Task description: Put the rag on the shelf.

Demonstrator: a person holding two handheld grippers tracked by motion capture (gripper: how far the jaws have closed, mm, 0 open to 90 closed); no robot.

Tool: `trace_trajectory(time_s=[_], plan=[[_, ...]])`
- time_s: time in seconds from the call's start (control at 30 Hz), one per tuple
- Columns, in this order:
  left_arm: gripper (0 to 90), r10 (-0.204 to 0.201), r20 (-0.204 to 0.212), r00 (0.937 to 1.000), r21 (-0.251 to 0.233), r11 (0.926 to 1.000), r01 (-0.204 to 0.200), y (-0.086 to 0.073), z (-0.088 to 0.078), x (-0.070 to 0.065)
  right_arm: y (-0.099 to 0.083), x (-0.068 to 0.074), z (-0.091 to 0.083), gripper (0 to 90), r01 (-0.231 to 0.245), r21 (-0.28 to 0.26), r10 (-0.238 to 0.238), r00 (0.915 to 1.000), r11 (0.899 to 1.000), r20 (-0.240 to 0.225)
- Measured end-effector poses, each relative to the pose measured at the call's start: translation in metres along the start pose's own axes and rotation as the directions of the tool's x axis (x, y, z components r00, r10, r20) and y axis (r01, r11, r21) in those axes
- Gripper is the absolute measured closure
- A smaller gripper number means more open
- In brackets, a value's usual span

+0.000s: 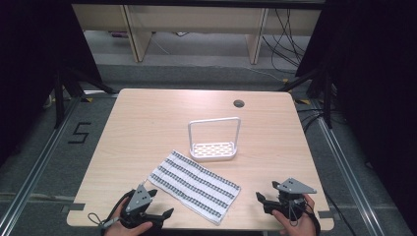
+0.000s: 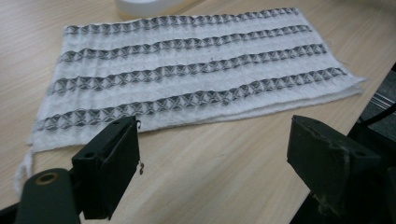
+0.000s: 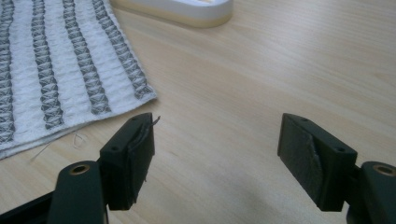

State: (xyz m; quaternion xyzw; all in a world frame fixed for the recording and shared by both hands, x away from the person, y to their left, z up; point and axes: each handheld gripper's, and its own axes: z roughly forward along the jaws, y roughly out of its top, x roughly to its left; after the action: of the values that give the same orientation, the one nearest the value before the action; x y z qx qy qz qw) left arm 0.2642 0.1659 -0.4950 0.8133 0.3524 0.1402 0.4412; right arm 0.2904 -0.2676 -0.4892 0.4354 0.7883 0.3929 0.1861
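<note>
While both hands rest at the near edge of the counter (image 1: 147,105), each holds its gripper low over the wood and aimed forward across the top; the left gripper (image 1: 160,209) sits at about 7 o'clock of the high view, its grey plate tilted up and its cable looping off toward the counter's corner, and the left hand (image 1: 129,227) grips it from behind; the right gripper (image 1: 263,201) sits at about 5 o'clock, with the right hand (image 1: 295,223) wrapped around its body. Both grippers stand wide, with nothing between the jaws; in the left gripper view and the right gripper view only bare wood lies in each gap.

Between the two lies the striped cloth (image 1: 195,185), flat on the counter and turned at a slant; from the left gripper it spreads toward 1 o'clock, its near long edge just ahead of the jaws in the left gripper view (image 2: 187,84), close but not touching; from the right gripper its nearest corner lies toward 9 o'clock, near the left jaw in the right gripper view (image 3: 70,70), also apart from it.

Beyond the cloth, at about 12 o'clock from its middle, stands a white rack (image 1: 214,151) with a tall loop handle and a slotted base, just past the cloth's far edge; farther back, toward 1 o'clock, a round cable hole (image 1: 239,103) is set in the counter.
</note>
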Motion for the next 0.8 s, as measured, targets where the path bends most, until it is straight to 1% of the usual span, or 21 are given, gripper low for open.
trace_trajectory(time_s=[0.03,0.1,0.13,0.17,0.2,0.23,0.27,0.3,0.33,0.37,0.43,0.47,0.5,0.53,0.6,0.63,0.67,0.7,0.73,0.77,0.8], plan=[[16.5,-0.012,0.006,0.9999,-0.007,0.9999,0.012,0.0,0.001,-0.002,0.0,0.001,0.0,30.5,0.0,0.0,0.0,1.0,1.0,-0.009],[16.4,-0.009,0.012,0.9999,-0.003,1.0,0.009,0.0,0.001,-0.003,0.001,0.002,-0.001,30.7,0.0,0.006,0.0,1.0,1.0,0.004],[16.4,-0.012,0.035,0.9993,-0.015,0.9998,0.013,0.001,0.003,-0.007,0.002,0.004,0.0,31.4,0.018,-0.001,-0.018,0.9998,1.0,-0.009],[16.4,-0.012,0.035,0.9993,-0.015,0.9998,0.013,0.001,0.003,-0.007,0.002,0.004,0.0,31.4,0.018,-0.001,-0.018,0.9998,1.0,-0.009],[16.2,-0.013,0.061,0.9981,-0.018,0.9997,0.014,0.001,0.005,-0.011,0.003,0.006,0.001,31.8,0.023,0.005,-0.023,0.9997,1.0,-0.006],[16.2,-0.005,0.079,0.9968,-0.012,0.9999,0.006,0.002,0.005,-0.013,0.003,0.007,0.003,32.2,0.03,0.003,-0.03,0.9993,1.0,-0.024],[16.2,-0.005,0.079,0.9968,-0.012,0.9999,0.006,0.002,0.005,-0.013,0.003,0.007,0.003,32.2,0.03,0.003,-0.03,0.9993,1.0,-0.024],[16.2,-0.018,0.113,0.9934,-0.025,0.9994,0.021,0.003,0.007,-0.018,0.004,0.01,0.003,32.9,0.031,0.005,-0.031,0.9994,0.999,-0.016],[16.2,-0.018,0.113,0.9934,-0.025,0.9994,0.021,0.003,0.007,-0.018,0.004,0.01,0.003,32.9,0.031,0.005,-0.031,0.9994,0.999,-0.016],[16.2,-0.008,0.122,0.9925,-0.023,0.9997,0.011,0.004,0.009,-0.024,0.006,0.013,0.005,33.9,0.046,0.009,-0.046,0.9987,0.999,-0.024],[16.2,0.005,0.13,0.9915,-0.017,0.9998,-0.003,0.005,0.011,-0.026,0.007,0.014,0.006,34.6,0.045,0.008,-0.045,0.9985,0.999,-0.031],[16.2,0.009,0.14,0.9901,-0.017,0.9998,-0.007,0.006,0.013,-0.029,0.008,0.015,0.008,35.3,0.061,0.011,-0.061,0.9973,0.998,-0.041],[16.9,0.034,0.151,0.988,-0.007,0.9994,-0.034,0.007,0.018,-0.035,0.01,0.018,0.011,36.3,0.07,0.014,-0.07,0.9968,0.997,-0.04],[17.1,0.034,0.151,0.988,-0.007,0.9994,-0.034,0.007,0.018,-0.035,0.01,0.018,0.011,36.3,0.07,0.014,-0.07,0.9968,0.997,-0.04],[17.4,0.068,0.174,0.9825,-0.005,0.9977,-0.068,0.009,0.024,-0.041,0.013,0.022,0.017,38.1,0.101,0.01,-0.101,0.9938,0.995,-0.047],[17.7,0.068,0.182,0.9809,0.019,0.9972,-0.073,0.011,0.024,-0.043,0.014,0.023,0.019,38.7,0.112,0.011,-0.111,0.9923,0.994,-0.054],[18.1,0.087,0.19,0.9779,0.026,0.9952,-0.094,0.012,0.025,-0.043,0.015,0.024,0.022,39.4,0.121,0.013,-0.12,0.9908,0.993,-0.063],[18.4,0.087,0.19,0.9779,0.026,0.9952,-0.094,0.012,0.025,-0.043,0.016,0.024,0.023,40.3,0.124,0.015,-0.123,0.9902,0.992,-0.066],[18.4,0.06,0.198,0.9784,0.009,0.998,-0.063,0.011,0.027,-0.047,0.016,0.024,0.023,40.3,0.124,0.015,-0.123,0.9902,0.992,-0.066],[18.7,0.077,0.205,0.9757,0.016,0.9965,-0.082,0.013,0.029,-0.049,0.018,0.025,0.027,42.2,0.13,0.01,-0.129,0.9886,0.991,-0.078],[19.0,0.078,0.213,0.9738,0.012,0.9965,-0.083,0.013,0.03,-0.051,0.018,0.025,0.027,42.7,0.128,0.019,-0.126,0.9885,0.992,-0.084]])
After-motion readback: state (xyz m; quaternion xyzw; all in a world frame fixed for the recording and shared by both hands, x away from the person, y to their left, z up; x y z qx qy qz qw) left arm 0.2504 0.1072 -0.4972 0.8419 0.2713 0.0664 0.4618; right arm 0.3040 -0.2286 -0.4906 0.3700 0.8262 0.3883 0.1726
